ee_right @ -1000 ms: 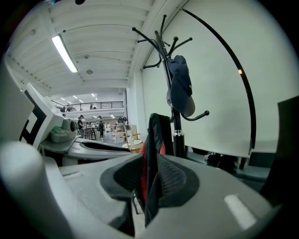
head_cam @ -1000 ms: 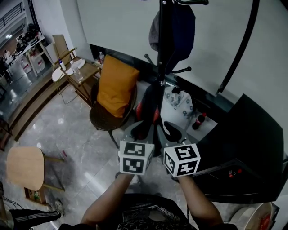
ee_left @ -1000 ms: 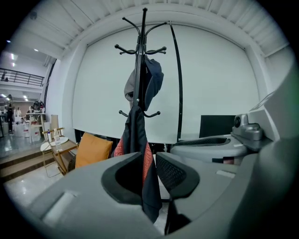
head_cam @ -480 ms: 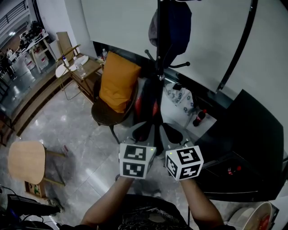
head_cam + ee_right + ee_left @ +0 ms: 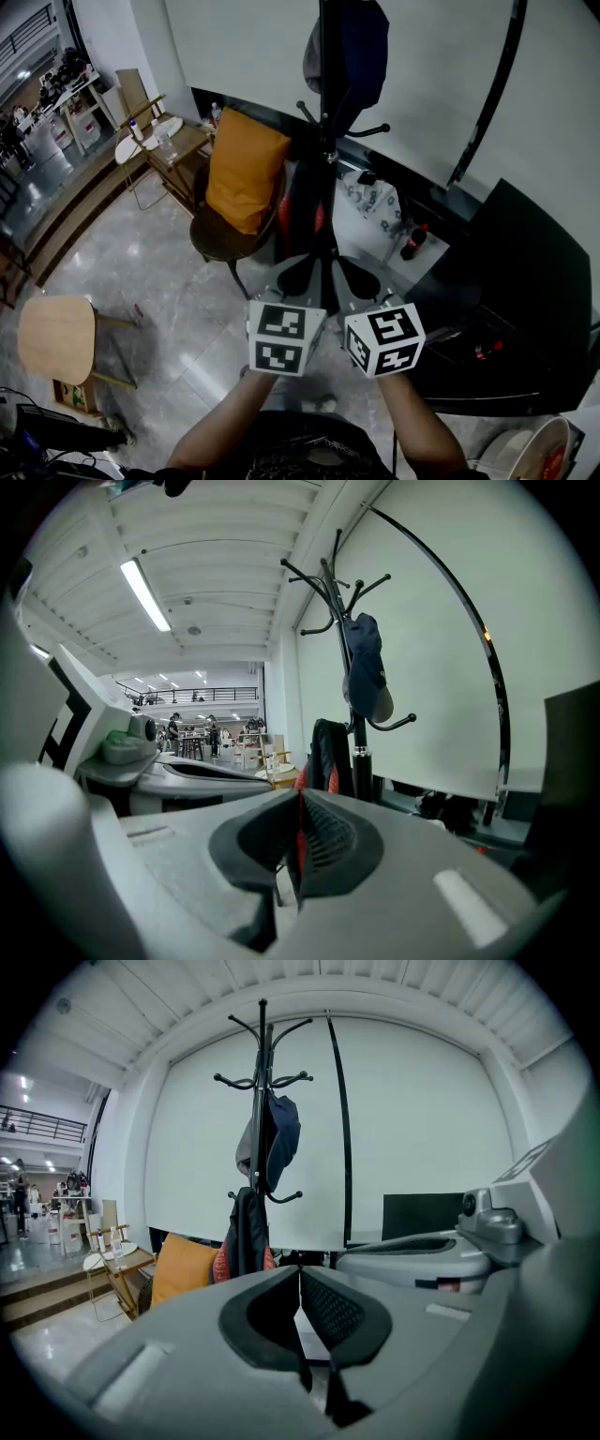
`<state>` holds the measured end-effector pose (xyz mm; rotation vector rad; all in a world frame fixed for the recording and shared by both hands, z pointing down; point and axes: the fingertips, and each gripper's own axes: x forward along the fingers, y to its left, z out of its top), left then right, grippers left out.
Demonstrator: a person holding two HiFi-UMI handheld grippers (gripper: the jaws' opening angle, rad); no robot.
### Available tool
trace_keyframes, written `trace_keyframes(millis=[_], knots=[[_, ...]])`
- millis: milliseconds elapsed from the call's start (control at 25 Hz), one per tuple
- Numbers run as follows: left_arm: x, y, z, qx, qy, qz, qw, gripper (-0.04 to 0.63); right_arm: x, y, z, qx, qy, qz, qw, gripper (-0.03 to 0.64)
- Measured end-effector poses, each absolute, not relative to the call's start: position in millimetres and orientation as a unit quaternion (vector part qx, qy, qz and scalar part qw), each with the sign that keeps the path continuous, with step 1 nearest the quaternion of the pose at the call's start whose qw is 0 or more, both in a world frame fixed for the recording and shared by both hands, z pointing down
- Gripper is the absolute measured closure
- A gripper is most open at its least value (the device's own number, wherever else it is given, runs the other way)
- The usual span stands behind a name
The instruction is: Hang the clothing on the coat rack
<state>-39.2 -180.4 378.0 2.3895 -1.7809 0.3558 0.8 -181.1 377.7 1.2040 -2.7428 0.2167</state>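
Hanging from a low hook of the coat rack (image 5: pixel 327 131), a black jacket (image 5: pixel 302 211) with a red lining lies close against the pole. A dark cap (image 5: pixel 354 42) sits on a hook higher up the same rack, above the jacket.

Both grippers are held side by side in front of the rack, near its foot and apart from the jacket. The left gripper (image 5: pixel 298 274) is just left of the pole; its jaws are closed, the pads meeting in a thin slit with nothing between them. The right gripper (image 5: pixel 357 276) is just right of the pole; its jaws are also pressed together and empty, and the red that shows in their narrow gap belongs to the jacket beyond. Each marker cube faces up toward the head camera.

Left of the rack stands a round chair (image 5: pixel 217 246) with an orange cushion (image 5: pixel 240 173) leaning on its back. Further left of the rack is a small wooden table (image 5: pixel 178 148) carrying bottles, and a round wooden stool (image 5: pixel 54 345) stands well out to the left on the shiny floor (image 5: pixel 141 262). Right of the rack's foot a dark bottle (image 5: pixel 413 249) with a red cap stands upright, and a curved black pole (image 5: pixel 487 94) rises beyond it
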Motion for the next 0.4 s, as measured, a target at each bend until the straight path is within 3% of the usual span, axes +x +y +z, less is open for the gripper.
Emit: trace_keyframes(millis=[400], knots=[[-45.2, -175.5, 383.7, 0.792, -0.594, 0.118, 0.074, 0.589, -7.4, -177.6, 381.5, 0.394, -0.913, 0.072, 0.071, 0.614]])
